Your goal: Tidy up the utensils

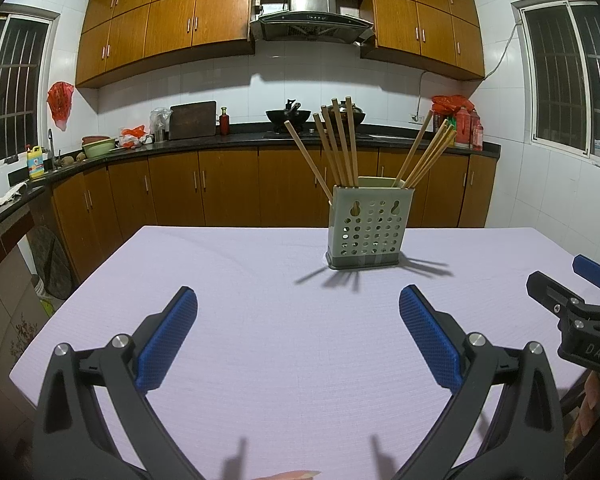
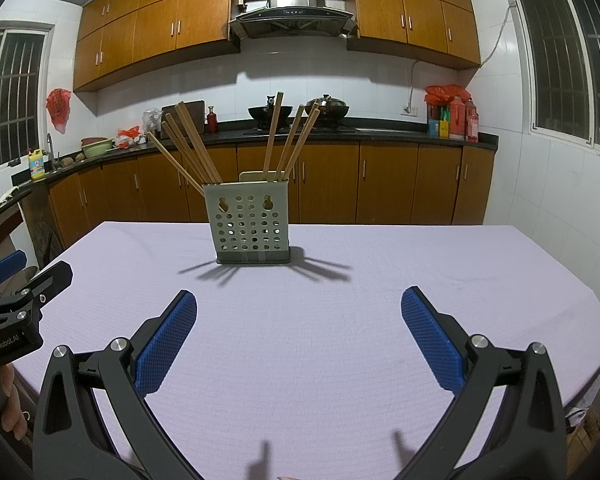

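A grey perforated utensil holder (image 1: pixel 366 228) stands upright on the lilac tablecloth (image 1: pixel 260 320), towards the far side. Several wooden chopsticks (image 1: pixel 336 144) lean out of it in two bunches, left and right. The holder also shows in the right wrist view (image 2: pixel 249 226) with its chopsticks (image 2: pixel 192 142). My left gripper (image 1: pixel 298 306) is open and empty, above the cloth and well short of the holder. My right gripper (image 2: pixel 299 308) is open and empty, likewise near the front. Each gripper shows at the edge of the other's view: the right one (image 1: pixel 580 300), the left one (image 2: pixel 16 296).
The table's left edge (image 1: pixel 72 292) drops to the floor beside low cabinets. Behind the table runs a dark kitchen counter (image 1: pixel 240 140) with woks, bottles and a chopping board. White tiled wall stands close on the right (image 2: pixel 572 208).
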Available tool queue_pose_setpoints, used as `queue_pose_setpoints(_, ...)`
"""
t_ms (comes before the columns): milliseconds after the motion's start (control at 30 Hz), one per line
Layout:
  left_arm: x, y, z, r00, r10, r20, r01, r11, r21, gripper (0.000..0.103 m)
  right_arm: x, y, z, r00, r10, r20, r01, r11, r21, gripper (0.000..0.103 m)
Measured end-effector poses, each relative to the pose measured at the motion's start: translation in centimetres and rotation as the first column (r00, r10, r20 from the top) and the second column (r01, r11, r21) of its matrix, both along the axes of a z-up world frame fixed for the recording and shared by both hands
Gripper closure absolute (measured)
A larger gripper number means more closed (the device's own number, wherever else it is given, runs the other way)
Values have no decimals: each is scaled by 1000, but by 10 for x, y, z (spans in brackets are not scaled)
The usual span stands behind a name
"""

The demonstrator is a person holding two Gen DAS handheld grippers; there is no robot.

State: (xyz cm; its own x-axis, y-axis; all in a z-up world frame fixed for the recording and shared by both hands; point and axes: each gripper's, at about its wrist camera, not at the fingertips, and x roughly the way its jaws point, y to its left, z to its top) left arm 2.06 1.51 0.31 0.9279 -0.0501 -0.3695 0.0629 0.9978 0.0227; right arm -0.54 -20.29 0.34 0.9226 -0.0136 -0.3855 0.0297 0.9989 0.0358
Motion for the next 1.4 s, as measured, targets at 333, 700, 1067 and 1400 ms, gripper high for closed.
queue_pose_setpoints(333, 0, 0, 0, 1000, 0, 0, 0, 1000, 1, 4, 0, 0, 0, 1000, 0, 0, 0, 1000, 0, 2)
queue_pose_setpoints(700, 0, -2, 1, 1000, 1, 0, -1, 1000, 1, 4, 0, 0, 0, 1000, -2, -1, 2, 1000, 2, 2)
queue_pose_setpoints(1067, 0, -1, 0, 1000, 2, 1, -2, 1000, 1, 4, -1, 5, -3, 1000, -6, -4, 6, 1000, 6, 2)
queue_pose_setpoints(1400, 1, -1, -5, 1000, 1, -9, -1, 1000, -9, 4, -1, 5, -3, 1000, -6, -5, 6, 1000, 8, 2)
